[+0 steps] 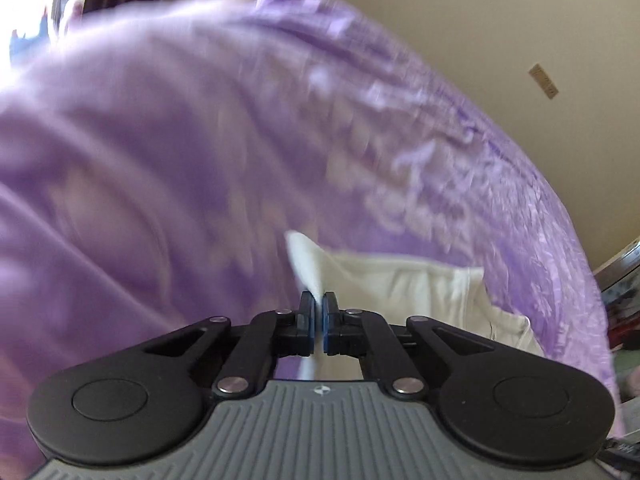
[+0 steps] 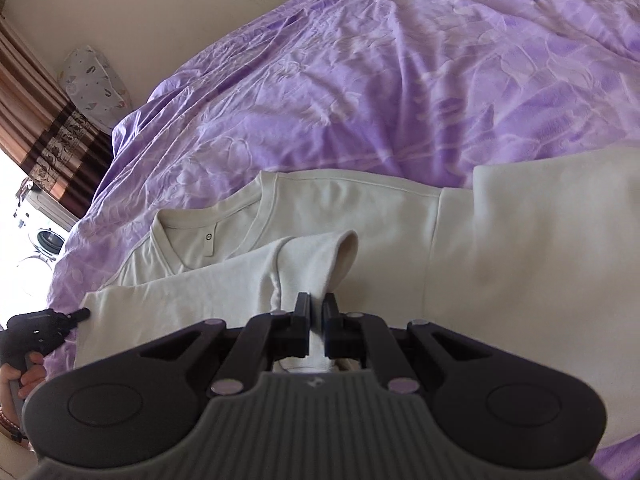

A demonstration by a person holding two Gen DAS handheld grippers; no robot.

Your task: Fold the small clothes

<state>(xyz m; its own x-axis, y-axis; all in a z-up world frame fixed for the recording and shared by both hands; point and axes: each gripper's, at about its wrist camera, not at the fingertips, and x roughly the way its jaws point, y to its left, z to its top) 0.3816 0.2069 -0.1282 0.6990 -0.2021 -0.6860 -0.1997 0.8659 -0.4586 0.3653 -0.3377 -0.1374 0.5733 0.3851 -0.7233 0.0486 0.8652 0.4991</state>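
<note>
A cream-white T-shirt (image 2: 500,240) lies partly folded on a purple bedspread (image 2: 360,80), neckline (image 2: 208,236) to the left. My right gripper (image 2: 318,300) is shut on a raised fold of the shirt (image 2: 336,256) near its middle. My left gripper (image 1: 319,300) is shut on a corner of the same shirt (image 1: 400,284); that view is motion-blurred. The left gripper also shows in the right wrist view (image 2: 82,314), at the shirt's left edge, held by a hand.
The purple bedspread (image 1: 200,140) fills most of both views. A cream wall (image 2: 160,0) stands behind the bed. A striped brown curtain (image 2: 44,128), a patterned bag (image 2: 94,84) and a washing machine (image 2: 46,238) are at the left.
</note>
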